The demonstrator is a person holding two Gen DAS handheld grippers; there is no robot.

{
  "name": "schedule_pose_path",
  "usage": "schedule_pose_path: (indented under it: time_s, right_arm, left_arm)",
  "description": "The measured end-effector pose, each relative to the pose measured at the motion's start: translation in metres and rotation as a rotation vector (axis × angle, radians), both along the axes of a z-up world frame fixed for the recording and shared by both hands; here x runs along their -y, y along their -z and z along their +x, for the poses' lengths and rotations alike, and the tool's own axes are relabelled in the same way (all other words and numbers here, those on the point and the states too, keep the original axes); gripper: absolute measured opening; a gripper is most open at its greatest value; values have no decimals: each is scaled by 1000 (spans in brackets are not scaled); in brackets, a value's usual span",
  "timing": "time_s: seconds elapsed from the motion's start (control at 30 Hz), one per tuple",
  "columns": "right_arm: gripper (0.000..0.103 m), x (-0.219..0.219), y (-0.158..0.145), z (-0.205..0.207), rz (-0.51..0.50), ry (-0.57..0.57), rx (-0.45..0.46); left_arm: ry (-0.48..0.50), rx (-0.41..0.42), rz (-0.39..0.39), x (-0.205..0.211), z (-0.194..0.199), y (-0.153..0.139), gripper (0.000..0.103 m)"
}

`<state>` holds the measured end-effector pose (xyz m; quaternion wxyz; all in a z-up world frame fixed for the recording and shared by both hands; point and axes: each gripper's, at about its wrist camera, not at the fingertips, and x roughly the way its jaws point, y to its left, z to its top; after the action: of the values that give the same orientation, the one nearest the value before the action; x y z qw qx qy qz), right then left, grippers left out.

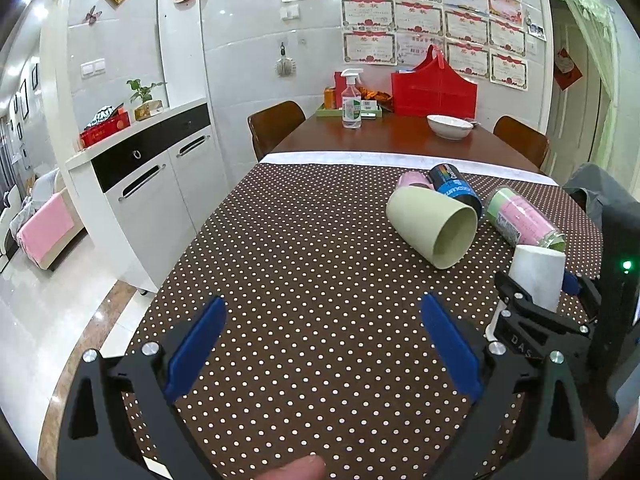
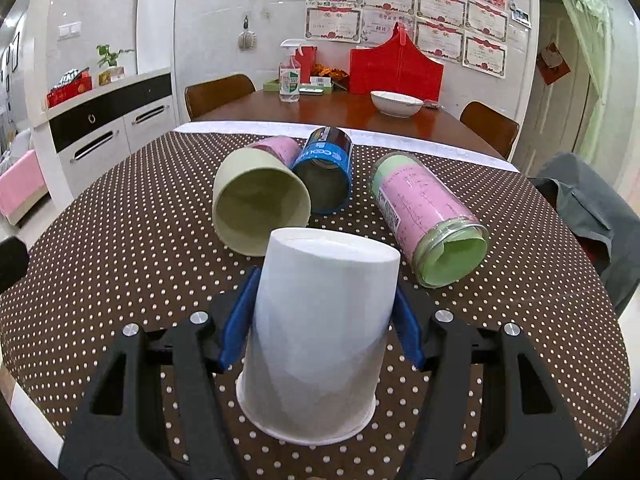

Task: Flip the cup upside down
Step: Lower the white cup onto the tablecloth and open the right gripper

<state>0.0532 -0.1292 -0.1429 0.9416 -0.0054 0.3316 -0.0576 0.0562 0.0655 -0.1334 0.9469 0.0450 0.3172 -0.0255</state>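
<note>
A white paper cup (image 2: 320, 328) stands upside down, rim on the dotted tablecloth (image 2: 120, 248), base up. My right gripper (image 2: 322, 320) is shut on the cup, its blue pads against both sides. The same cup (image 1: 538, 278) and right gripper show at the right in the left wrist view. My left gripper (image 1: 320, 344) is open and empty, low over the dotted cloth to the left of the cup.
Behind the cup lie a pale green cup (image 2: 258, 200), a pink cup (image 2: 280, 148), a blue can (image 2: 326, 176) and a pink-and-green jar (image 2: 430, 216), all on their sides. Farther back stand a white bowl (image 2: 396, 102), spray bottle (image 2: 289, 76) and red basket (image 2: 396, 66). A grey garment (image 2: 588, 216) hangs at the right.
</note>
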Motion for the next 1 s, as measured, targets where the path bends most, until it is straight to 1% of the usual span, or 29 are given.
schedule_pose_path:
  time_s: [0.13,0.17,0.2,0.23,0.3,0.33,0.43,0.57,0.7,0.87,1.0]
  right_arm:
    - [62,1,6,-6,14,-5,-27]
    - [68,1,8,-8,19,-14,-41]
    - [78,1,9,-10,29,-21,-48]
    - [81,2,10,-12,44,-26,-50]
    - [96,7,10,-17,90,-29,-51]
    - [97,9,9,-18,106,-28,-53]
    - [97,12,3,-22,119,-39,-51]
    - [97,12,-8,-26,98,-48,-35]
    - [97,18,-24,-31,120,-53,-32]
    - [97,24,-49,-40,123,-50,-12]
    - [97,33,-68,-51,138,-38,14]
  left_arm:
    - [-1,-1,1,-1,0,1,96]
    - [-1,0,1,-1,-1,1,96]
    - [-2,1,1,-1,-1,1,96]
    - [-3,1,1,-1,-1,1,96]
    - [-7,0,3,-1,-1,1,96]
    - [-7,0,3,-1,-1,0,96]
    - [-5,5,10,2,-4,-1,96]
    - [-8,20,21,8,-8,-3,96]
    - [-20,37,33,15,-15,-6,96]
    - [-44,94,64,24,-26,-14,96]
    - [-60,132,61,29,-37,-25,96]
